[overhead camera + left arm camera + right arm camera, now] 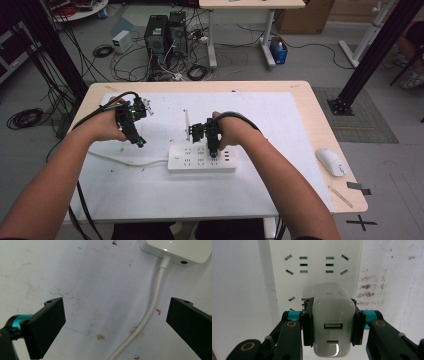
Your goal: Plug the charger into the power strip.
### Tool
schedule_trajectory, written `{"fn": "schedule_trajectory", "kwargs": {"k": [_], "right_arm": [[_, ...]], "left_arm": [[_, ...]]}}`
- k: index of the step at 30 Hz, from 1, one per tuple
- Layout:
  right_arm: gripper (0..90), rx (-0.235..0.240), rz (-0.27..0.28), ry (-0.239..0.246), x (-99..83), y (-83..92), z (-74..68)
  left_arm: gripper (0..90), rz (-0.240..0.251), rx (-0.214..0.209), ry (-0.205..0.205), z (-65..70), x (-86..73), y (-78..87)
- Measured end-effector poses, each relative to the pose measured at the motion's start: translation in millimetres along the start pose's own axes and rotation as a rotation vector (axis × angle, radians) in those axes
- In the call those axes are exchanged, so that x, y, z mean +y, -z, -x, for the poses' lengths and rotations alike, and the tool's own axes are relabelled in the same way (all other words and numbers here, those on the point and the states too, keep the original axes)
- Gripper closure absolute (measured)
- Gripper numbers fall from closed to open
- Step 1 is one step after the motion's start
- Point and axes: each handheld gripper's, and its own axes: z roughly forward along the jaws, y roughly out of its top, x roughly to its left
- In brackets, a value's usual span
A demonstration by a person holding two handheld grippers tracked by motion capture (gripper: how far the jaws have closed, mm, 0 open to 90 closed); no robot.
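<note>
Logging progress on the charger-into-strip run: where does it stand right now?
Done: the right tongs have the white charger clamped, held over the power strip on its socket face. In hand: the plug-in itself; whether the prongs are seated can't be told, they're hidden under the charger. Left: finish seating if needed, then release. The left tongs are open above the strip's cable, gripping nothing.

We have both forearms reaching in from the bottom edge, each hand w/ a gripper. Our left gripper (139, 142) hangs over the table, jaws wide apart, nothing btwn. Our right gripper (214, 152) points down, jaws clamped on a white charger (333, 326).
</note>
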Motion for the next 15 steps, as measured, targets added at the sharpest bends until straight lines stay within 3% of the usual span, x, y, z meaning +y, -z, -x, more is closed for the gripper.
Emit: {"fn": "schedule_trajectory", "kwargs": {"k": [11, 15], "right_arm": [[62.4, -0.007, 0.04, -0.005, -3.9, -0.6, 0.2], [61.9, 0.002, 0.049, -0.027, -5.5, 0.3, 0.3]], "left_arm": [[2.3, -0.005, 0.0, -0.01, 1.0, 3.1, 2.9], [2.3, -0.005, 0.002, -0.012, 1.1, 4.0, 5.3]]}}
